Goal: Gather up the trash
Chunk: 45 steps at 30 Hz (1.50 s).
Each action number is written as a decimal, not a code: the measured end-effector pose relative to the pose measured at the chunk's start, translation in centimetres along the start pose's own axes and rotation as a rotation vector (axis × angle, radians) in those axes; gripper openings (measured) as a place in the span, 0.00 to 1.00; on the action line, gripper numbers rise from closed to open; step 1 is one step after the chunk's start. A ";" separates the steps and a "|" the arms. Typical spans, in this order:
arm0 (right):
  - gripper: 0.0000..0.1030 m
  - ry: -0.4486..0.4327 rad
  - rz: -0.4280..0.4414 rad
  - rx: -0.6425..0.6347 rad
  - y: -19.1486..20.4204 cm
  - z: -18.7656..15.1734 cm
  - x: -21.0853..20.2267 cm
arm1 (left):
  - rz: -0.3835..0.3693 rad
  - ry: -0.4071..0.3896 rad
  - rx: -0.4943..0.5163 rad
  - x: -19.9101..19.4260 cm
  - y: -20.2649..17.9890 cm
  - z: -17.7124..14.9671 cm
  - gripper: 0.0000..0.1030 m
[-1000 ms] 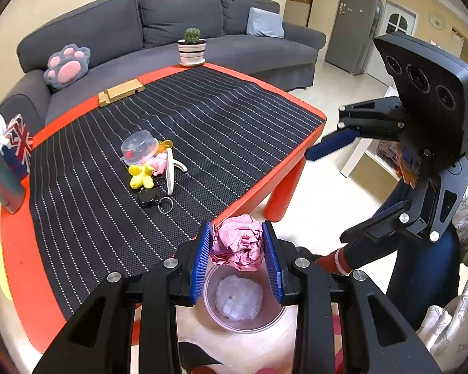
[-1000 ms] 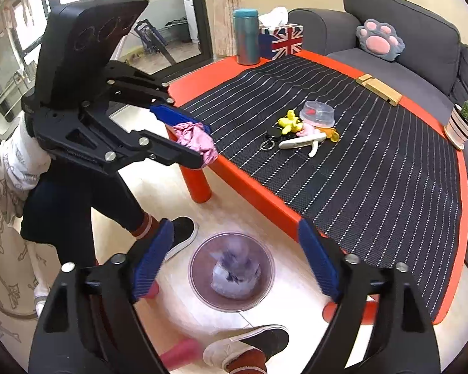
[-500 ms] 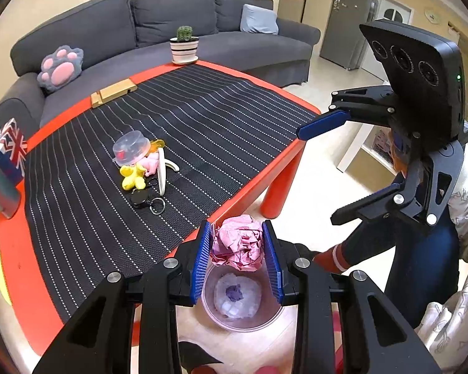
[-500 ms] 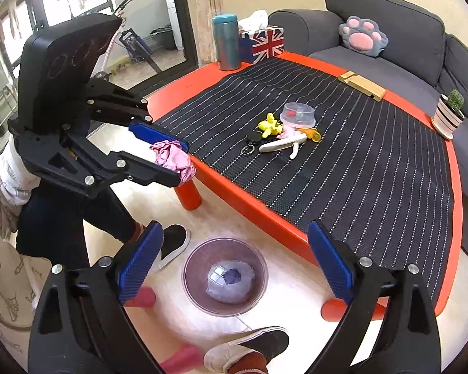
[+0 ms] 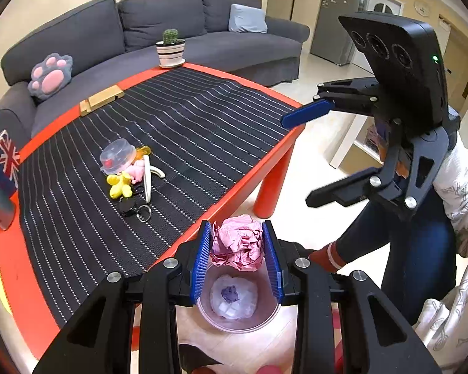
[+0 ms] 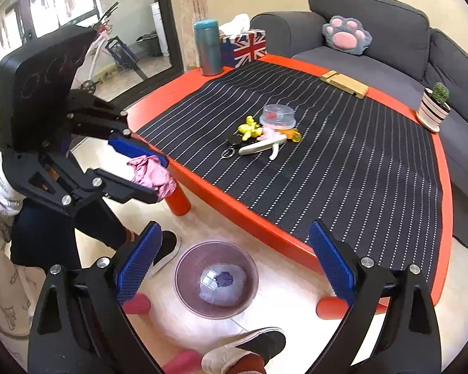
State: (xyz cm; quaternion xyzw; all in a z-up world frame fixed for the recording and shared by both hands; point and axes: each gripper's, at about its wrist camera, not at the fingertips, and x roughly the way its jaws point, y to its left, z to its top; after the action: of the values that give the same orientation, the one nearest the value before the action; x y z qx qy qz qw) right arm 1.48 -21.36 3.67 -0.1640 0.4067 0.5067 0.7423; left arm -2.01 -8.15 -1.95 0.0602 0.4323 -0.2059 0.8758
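My left gripper point(image 5: 237, 257) is shut on a crumpled pink paper ball point(image 5: 237, 247) and holds it off the table's front edge, above a clear trash bin point(image 5: 238, 318) on the floor. The bin holds crumpled white and purple trash point(image 5: 232, 296). The right wrist view shows the left gripper point(image 6: 149, 174) with the pink paper point(image 6: 151, 176), and the bin point(image 6: 216, 279) below. My right gripper point(image 6: 231, 268) is open and empty above the bin; it also shows in the left wrist view point(image 5: 309, 159), at the right.
A red table point(image 5: 284, 152) with a black striped mat carries a small pile: clear lid point(image 5: 118, 157), yellow toy point(image 5: 119, 185), key ring point(image 5: 134, 210). A potted cactus point(image 5: 171, 48), wooden blocks point(image 5: 101, 99), a flag tissue box point(image 6: 245, 46) and a teal bottle point(image 6: 207, 46) stand along its edges. Person's feet point(image 6: 243, 353) are near the bin.
The left gripper keeps its hold on the pink paper over the bin. The right gripper has risen and drawn back a little; the bin looks smaller in its view.
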 end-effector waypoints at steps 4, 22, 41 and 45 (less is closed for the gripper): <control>0.91 -0.011 -0.015 0.022 -0.6 -0.1 -0.3 | -0.007 0.001 0.017 0.1 -0.4 0.1 0.33; 0.92 -0.010 -0.017 0.029 -0.8 0.0 -0.2 | 0.038 -0.012 -0.002 0.3 0.1 0.2 0.93; 0.92 -0.048 -0.027 0.050 -1.5 1.8 0.1 | 0.126 -0.049 -0.096 -0.5 3.9 1.0 0.93; 0.92 -0.055 -0.033 0.061 -2.0 2.4 0.5 | 0.148 -0.054 -0.121 -0.4 5.0 1.4 0.93</control>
State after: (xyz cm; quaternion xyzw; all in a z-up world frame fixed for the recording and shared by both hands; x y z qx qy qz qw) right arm 4.36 -20.29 4.41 -0.1337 0.3986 0.4860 0.7662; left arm 0.87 -3.89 -1.11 0.0333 0.4146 -0.1157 0.9020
